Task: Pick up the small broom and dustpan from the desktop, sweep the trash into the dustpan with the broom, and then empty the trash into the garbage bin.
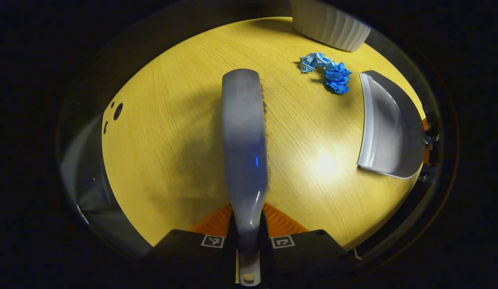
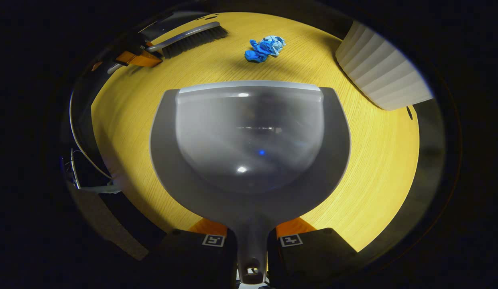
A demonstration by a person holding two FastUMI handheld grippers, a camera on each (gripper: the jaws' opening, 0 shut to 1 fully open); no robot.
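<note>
In my left gripper view, the broom [image 1: 244,140] runs up the middle of the frame from between my fingers [image 1: 216,222], over the tabletop [image 1: 160,152]. The crumpled trash [image 1: 328,71] lies on the tabletop at upper right, with the bin [image 1: 331,24] above it at the top edge and the dustpan [image 1: 387,126] just below and right of it. In my right gripper view, the dustpan [image 2: 249,148] fills the centre, the trash [image 2: 264,47] sits above it, the broom [image 2: 190,38] lies at upper left, and the bin [image 2: 383,74] stands at upper right.
</note>
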